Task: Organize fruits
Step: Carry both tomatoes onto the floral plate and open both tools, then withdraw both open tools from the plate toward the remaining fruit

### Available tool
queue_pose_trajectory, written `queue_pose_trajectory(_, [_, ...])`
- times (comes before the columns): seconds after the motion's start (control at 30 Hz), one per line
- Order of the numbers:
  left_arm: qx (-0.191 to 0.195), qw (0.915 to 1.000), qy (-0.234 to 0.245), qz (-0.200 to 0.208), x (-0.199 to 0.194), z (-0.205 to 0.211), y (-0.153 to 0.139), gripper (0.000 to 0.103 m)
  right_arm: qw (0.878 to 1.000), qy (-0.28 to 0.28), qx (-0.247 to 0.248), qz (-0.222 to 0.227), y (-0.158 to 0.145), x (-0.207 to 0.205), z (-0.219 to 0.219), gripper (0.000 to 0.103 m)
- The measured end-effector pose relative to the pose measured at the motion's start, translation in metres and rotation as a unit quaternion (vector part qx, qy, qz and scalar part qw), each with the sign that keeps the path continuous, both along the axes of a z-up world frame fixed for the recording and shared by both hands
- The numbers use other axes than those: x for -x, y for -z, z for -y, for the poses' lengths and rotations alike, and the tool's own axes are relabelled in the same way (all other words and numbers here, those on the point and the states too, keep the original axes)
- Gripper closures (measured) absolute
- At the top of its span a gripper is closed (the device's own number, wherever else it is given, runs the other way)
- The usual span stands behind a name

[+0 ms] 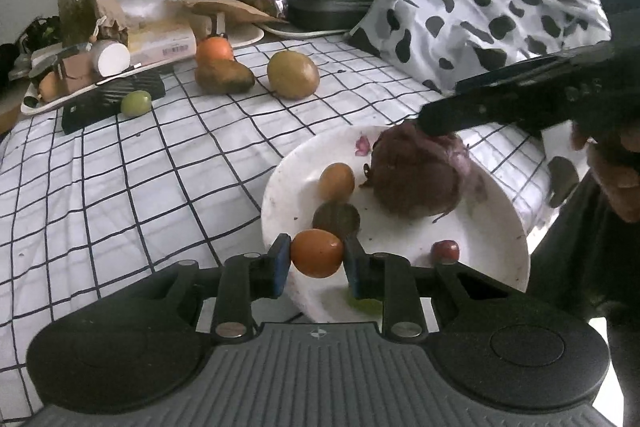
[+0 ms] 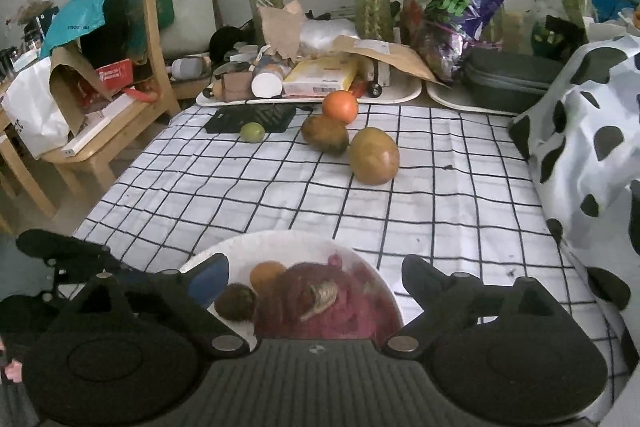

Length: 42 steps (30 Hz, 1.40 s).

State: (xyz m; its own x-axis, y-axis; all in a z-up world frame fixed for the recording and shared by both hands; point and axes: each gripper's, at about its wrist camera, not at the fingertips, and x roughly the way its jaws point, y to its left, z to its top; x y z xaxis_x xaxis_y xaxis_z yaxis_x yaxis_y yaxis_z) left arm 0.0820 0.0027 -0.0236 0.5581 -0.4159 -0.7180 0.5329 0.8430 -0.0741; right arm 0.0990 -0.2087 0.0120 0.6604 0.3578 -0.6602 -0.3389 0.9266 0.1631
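Observation:
My left gripper [image 1: 316,257] is shut on a small orange fruit [image 1: 317,253], held over the near-left rim of a white plate [image 1: 492,255]. On the plate lie a large dark red fruit [image 1: 416,175], another small orange fruit [image 1: 337,181], a dark round fruit [image 1: 335,217], a small red fruit [image 1: 445,251] and something green [image 1: 366,305]. My right gripper [image 2: 316,277] is open, its fingers either side of the red fruit [image 2: 332,307] on the plate [image 2: 248,247]. Farther off on the checked cloth lie an orange [image 2: 340,106], two mangoes [image 2: 325,134] [image 2: 374,155] and a lime [image 2: 252,132].
A cow-print bag [image 2: 592,131] fills the right side. White trays [image 2: 312,99] with boxes, a black case [image 2: 508,79], plant vases and a snack bag line the back edge. A black stand [image 2: 252,118] lies by the lime. A wooden chair [image 2: 120,99] stands left of the table.

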Motion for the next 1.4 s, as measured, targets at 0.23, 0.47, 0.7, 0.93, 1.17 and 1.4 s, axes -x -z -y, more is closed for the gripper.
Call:
queue_pose_trajectory(0.23, [-0.008, 0.9994, -0.016, 0.030, 0.017, 0.001, -0.006, 0.031, 1.000, 0.012, 0.008, 0.005, 0.000, 0.019, 0.006, 0.003])
queue_pose_trajectory(0.47, [-0.014, 0.9986, -0.038, 0.034, 0.033, 0.000, -0.011, 0.031, 0.999, 0.026, 0.029, 0.006, 0.002, 0.035, 0.006, 0.000])
queue_pose_trajectory(0.7, [-0.019, 0.9984, -0.041, 0.035, 0.041, 0.002, -0.011, 0.031, 0.997, 0.023, 0.074, 0.008, 0.007, 0.044, -0.006, 0.000])
queue_pose_trajectory(0.93, [-0.017, 0.9982, -0.047, 0.033, 0.039, 0.000, -0.010, 0.031, 0.995, 0.029, 0.095, 0.011, 0.008, 0.042, -0.010, 0.000])
queue_pose_trajectory(1.17, [-0.014, 0.9979, -0.053, 0.034, 0.038, -0.001, -0.011, 0.031, 0.994, 0.044, 0.097, 0.023, 0.006, 0.041, -0.008, 0.000])
queue_pose_trajectory(1.4, [-0.005, 0.9974, -0.064, 0.032, 0.033, -0.005, -0.013, 0.031, 0.994, 0.053, 0.094, 0.030, 0.004, 0.038, -0.006, 0.000])
